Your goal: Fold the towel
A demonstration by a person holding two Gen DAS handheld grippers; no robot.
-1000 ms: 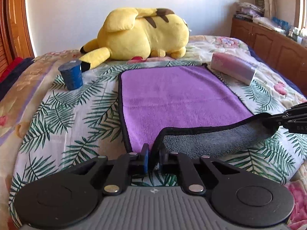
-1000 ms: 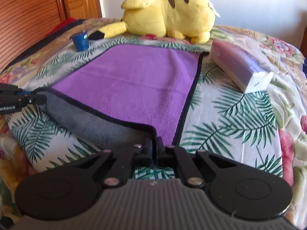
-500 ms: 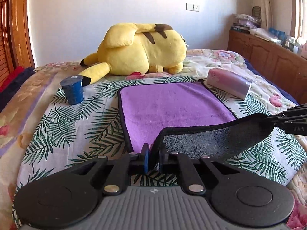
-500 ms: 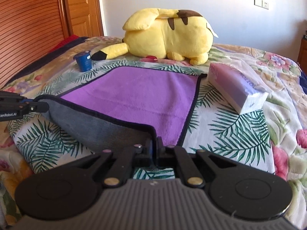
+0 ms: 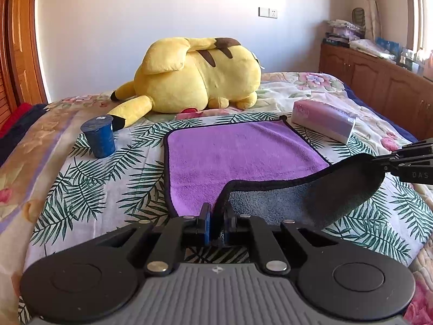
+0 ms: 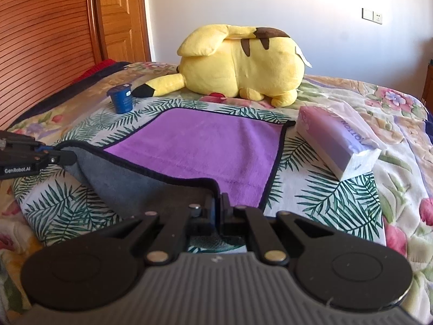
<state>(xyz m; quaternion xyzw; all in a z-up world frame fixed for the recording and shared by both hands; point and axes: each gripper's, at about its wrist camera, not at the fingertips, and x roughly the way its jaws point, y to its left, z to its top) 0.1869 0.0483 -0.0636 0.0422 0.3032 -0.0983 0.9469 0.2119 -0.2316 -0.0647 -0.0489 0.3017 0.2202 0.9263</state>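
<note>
A purple towel (image 5: 238, 154) with a black hem and grey underside lies on the leaf-print bedspread; it also shows in the right wrist view (image 6: 205, 146). My left gripper (image 5: 217, 218) is shut on its near left corner. My right gripper (image 6: 217, 205) is shut on its near right corner. The near edge is lifted off the bed between them, grey underside (image 5: 303, 203) facing me, sagging in the middle. The right gripper shows at the right edge of the left wrist view (image 5: 379, 161), the left gripper at the left edge of the right wrist view (image 6: 65, 157).
A big yellow plush toy (image 5: 194, 75) lies beyond the towel. A blue cup (image 5: 99, 139) stands left of the towel. A tissue pack (image 5: 323, 119) lies at its far right corner. A wooden cabinet (image 5: 379, 81) stands right of the bed, a wooden door (image 6: 119, 19) on the left.
Both grippers have risen and carried the towel's near edge up and forward. More grey underside shows and less purple is visible.
</note>
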